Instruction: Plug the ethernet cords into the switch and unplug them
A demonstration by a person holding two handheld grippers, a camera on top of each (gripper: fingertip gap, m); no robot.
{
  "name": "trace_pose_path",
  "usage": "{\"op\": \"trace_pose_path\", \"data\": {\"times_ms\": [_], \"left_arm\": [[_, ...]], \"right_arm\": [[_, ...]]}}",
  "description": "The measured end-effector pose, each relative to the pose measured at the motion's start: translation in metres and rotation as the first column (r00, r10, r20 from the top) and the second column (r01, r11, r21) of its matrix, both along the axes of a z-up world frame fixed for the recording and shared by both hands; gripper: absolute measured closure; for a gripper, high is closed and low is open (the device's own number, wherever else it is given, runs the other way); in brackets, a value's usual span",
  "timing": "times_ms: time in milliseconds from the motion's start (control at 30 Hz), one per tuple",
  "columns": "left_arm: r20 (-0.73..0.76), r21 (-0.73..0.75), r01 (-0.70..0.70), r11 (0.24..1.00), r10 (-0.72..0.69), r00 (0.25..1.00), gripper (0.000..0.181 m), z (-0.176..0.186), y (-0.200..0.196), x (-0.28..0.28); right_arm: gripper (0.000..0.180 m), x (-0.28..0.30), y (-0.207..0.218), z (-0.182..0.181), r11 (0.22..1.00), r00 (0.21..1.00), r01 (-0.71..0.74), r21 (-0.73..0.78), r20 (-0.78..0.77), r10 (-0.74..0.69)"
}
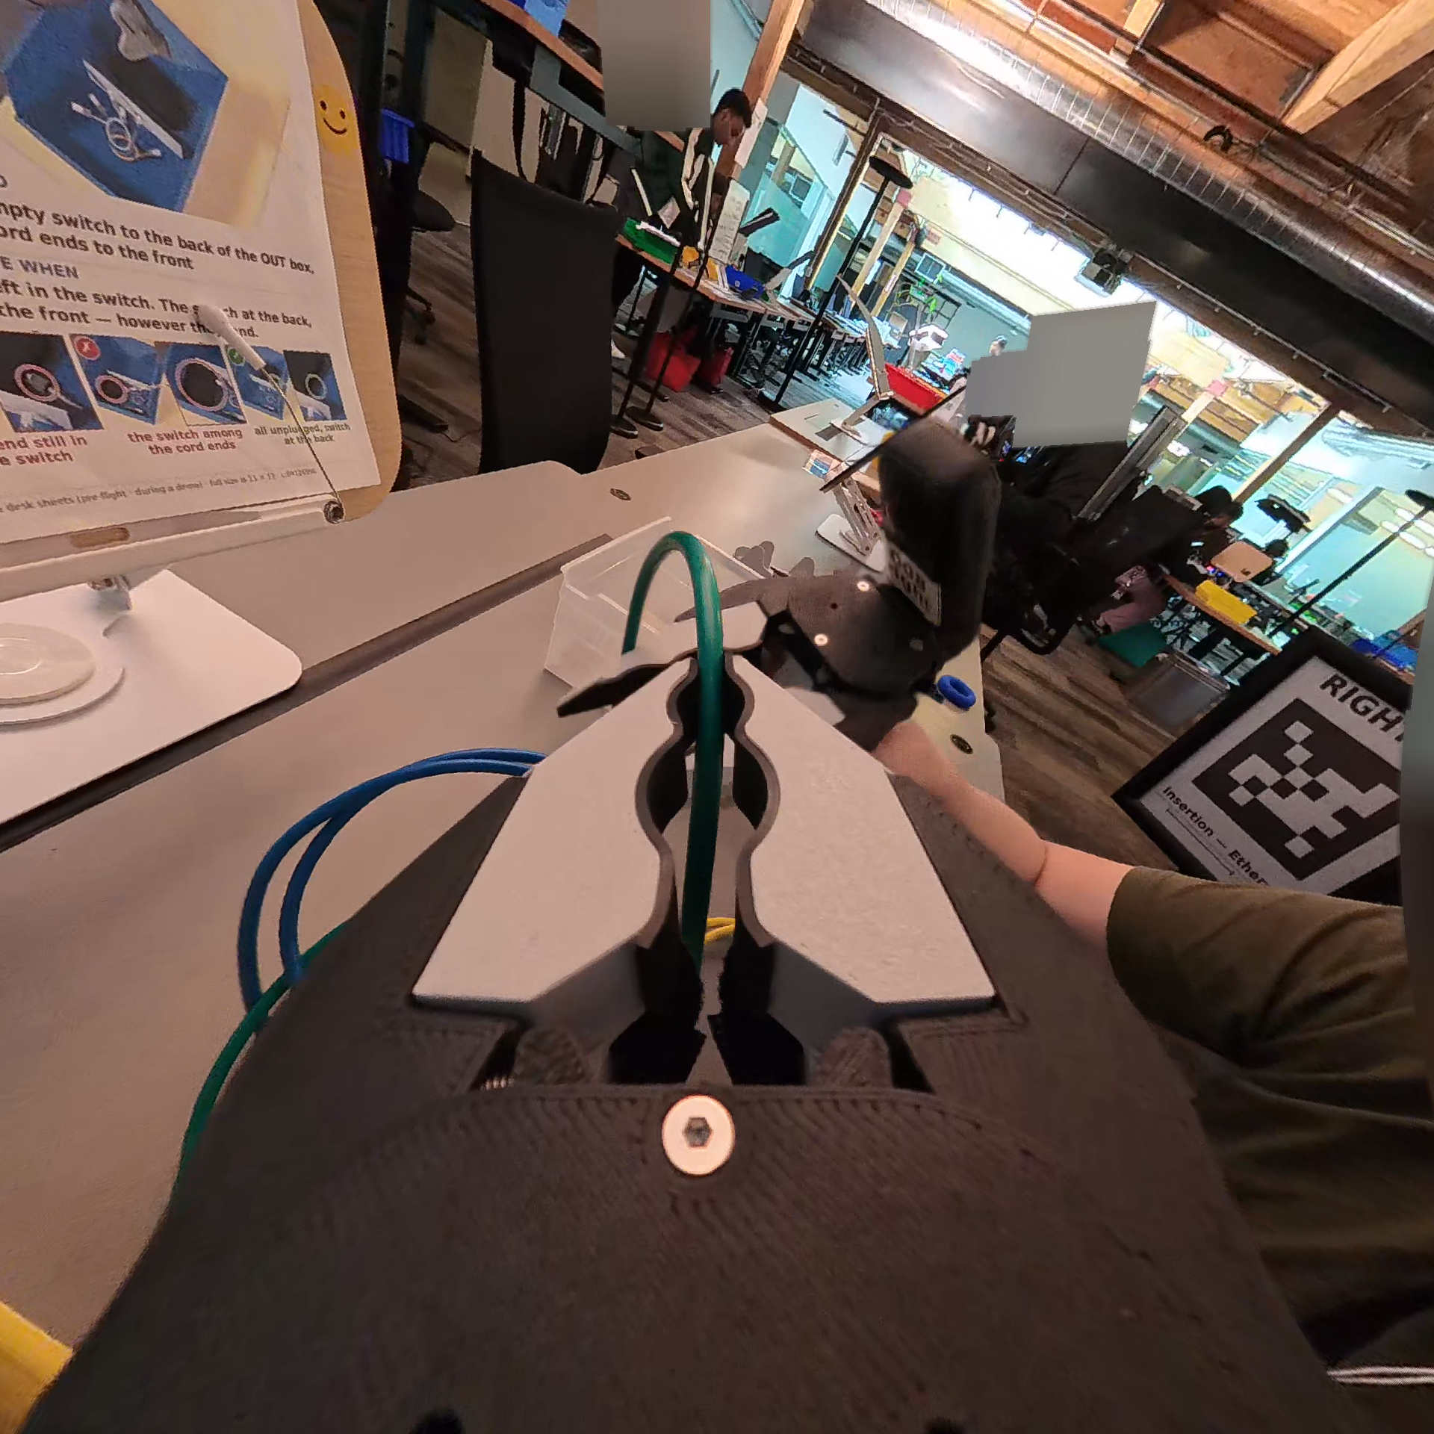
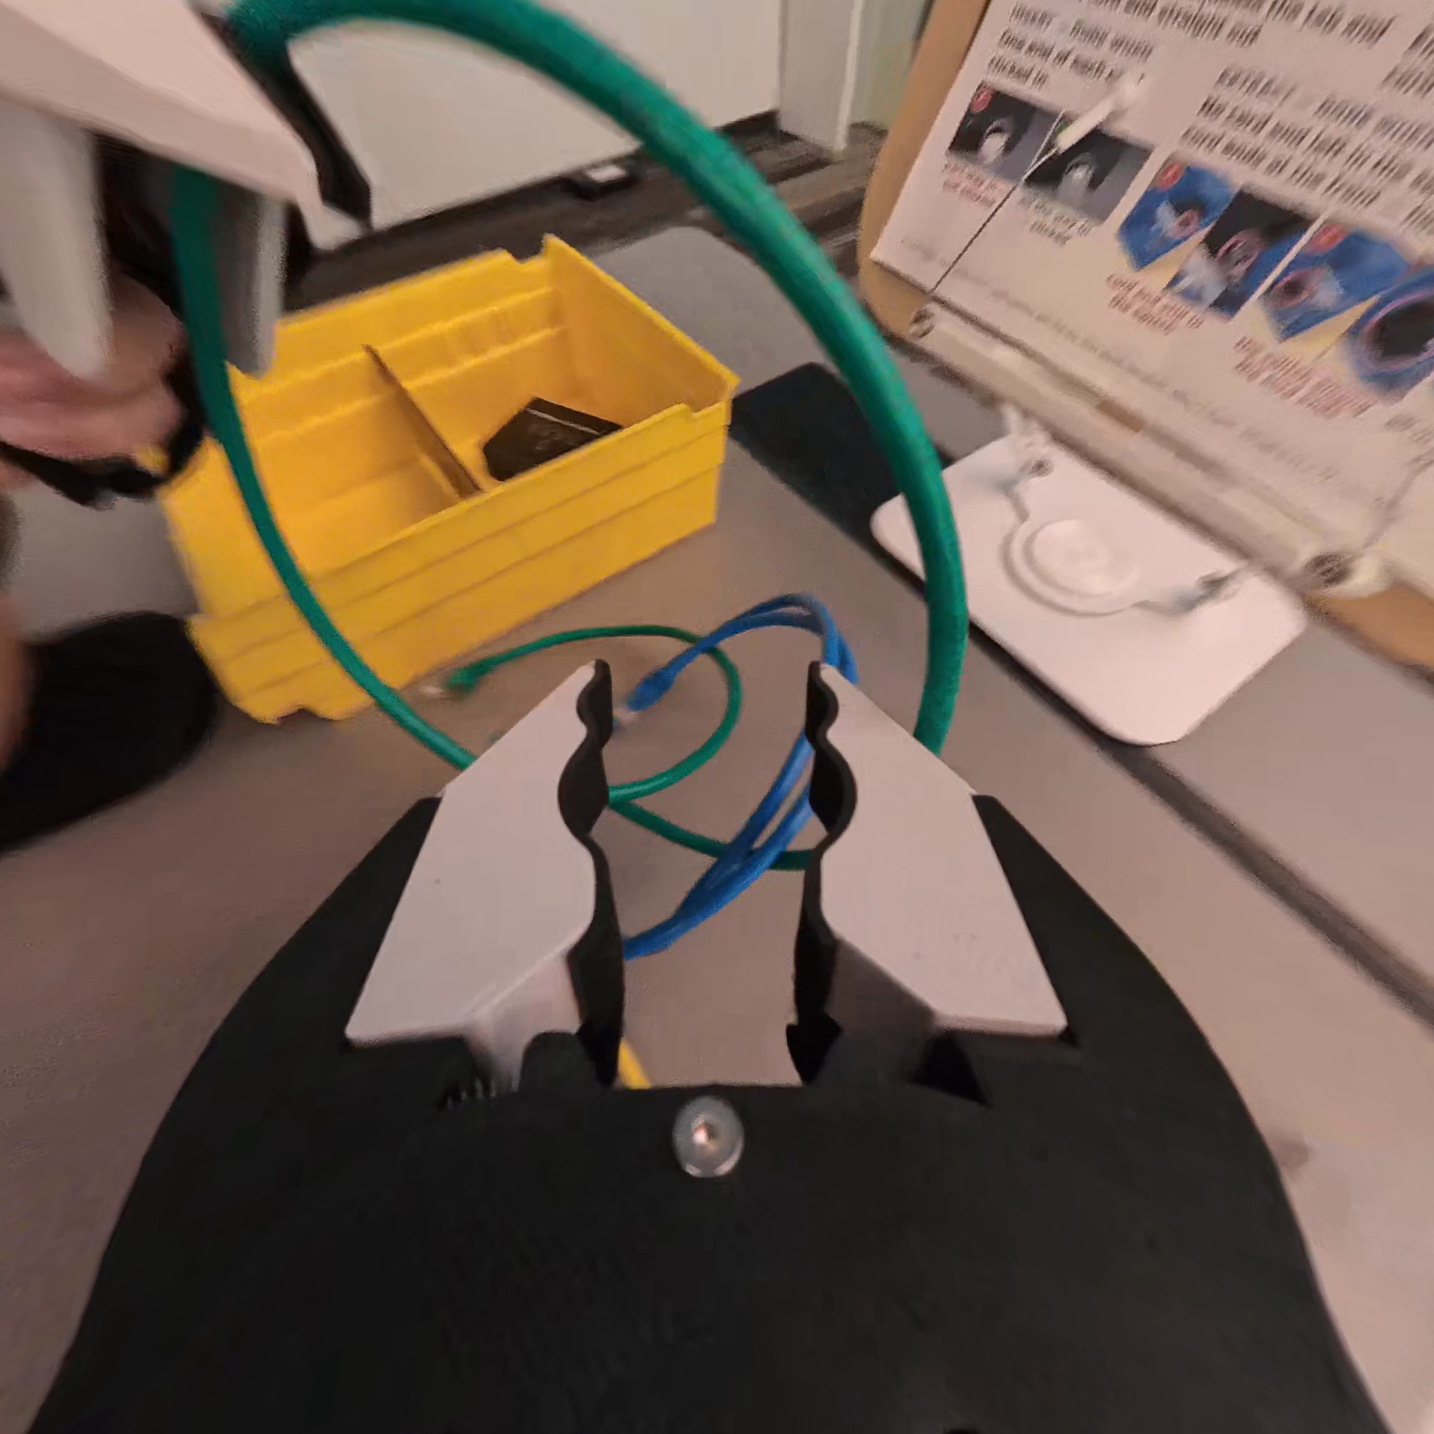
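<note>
My left gripper (image 1: 710, 683) is shut on a green ethernet cord (image 1: 673, 555), which runs between its fingers and arcs up past the tips. In the right wrist view the left gripper (image 2: 256, 178) is at the top left, holding the green cord (image 2: 784, 233) up in a big loop. My right gripper (image 2: 706, 687) is open and empty above the table. Under it lie a blue cord (image 2: 764, 838) and the green cord's free plug (image 2: 464, 680). The black switch (image 2: 552, 445) lies in a yellow bin (image 2: 497, 535). The right gripper (image 1: 846, 628) also shows beyond the left one.
An instruction sheet on a white stand (image 1: 155, 667) is at the table's back; it shows again in the right wrist view (image 2: 1086, 590). A clear plastic box (image 1: 597, 613) sits past the left gripper. A framed checker marker (image 1: 1311, 784) stands to the right. The blue cord (image 1: 310, 838) loops left. The left gripper's tips are roughly 11 cm from the right gripper's.
</note>
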State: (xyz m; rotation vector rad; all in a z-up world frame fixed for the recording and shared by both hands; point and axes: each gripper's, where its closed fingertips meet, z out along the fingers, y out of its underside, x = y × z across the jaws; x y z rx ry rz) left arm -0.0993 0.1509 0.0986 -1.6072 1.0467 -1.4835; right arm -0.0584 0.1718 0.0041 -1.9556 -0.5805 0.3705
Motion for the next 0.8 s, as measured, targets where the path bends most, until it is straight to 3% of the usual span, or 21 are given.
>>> {"op": "trace_pose_path", "data": {"times_ms": [133,167,267,333,367,500,633,800], "left_arm": [[0.003,0.003,-0.001,1.0,0.001,1.0,0.179,0.0,-0.003,0.003],[0.001,0.003,0.004,1.0,-0.004,1.0,0.179,0.0,-0.004,0.004],[-0.005,0.012,0.013,1.0,-0.013,1.0,0.179,-0.001,-0.009,0.007],[-0.013,0.03,0.007,1.0,-0.007,1.0,0.179,0.0,-0.01,0.007],[-0.014,0.037,-0.001,0.999,0.001,1.0,0.179,0.0,-0.009,0.006],[-0.005,0.019,-0.01,1.0,0.011,1.0,0.178,0.001,-0.002,0.002],[0.0,-0.028,0.024,0.999,-0.024,1.0,0.179,-0.004,-0.004,0.006],[0.013,-0.019,-0.012,1.0,0.012,1.0,0.178,-0.006,0.004,0.007]], "right_arm": [[0.13,0.026,0.017,-0.026,0.983,0.909,0.141,0.115,0.378,-0.175],[0.129,0.031,0.018,-0.036,0.979,0.884,0.18,0.092,0.422,-0.202],[0.151,0.037,0.018,-0.068,0.972,0.872,0.231,-0.039,0.451,-0.189],[0.166,0.039,0.02,-0.073,0.972,0.87,0.231,-0.05,0.457,-0.183],[0.173,0.035,0.021,-0.067,0.979,0.88,0.204,-0.028,0.443,-0.171],[0.175,0.017,0.013,-0.016,0.978,0.905,0.136,0.157,0.382,-0.187],[0.175,0.022,0.0,0.04,0.917,0.908,0.152,0.368,0.313,-0.277],[0.175,0.035,-0.016,0.077,0.887,0.914,0.137,0.442,0.289,-0.285]]}}
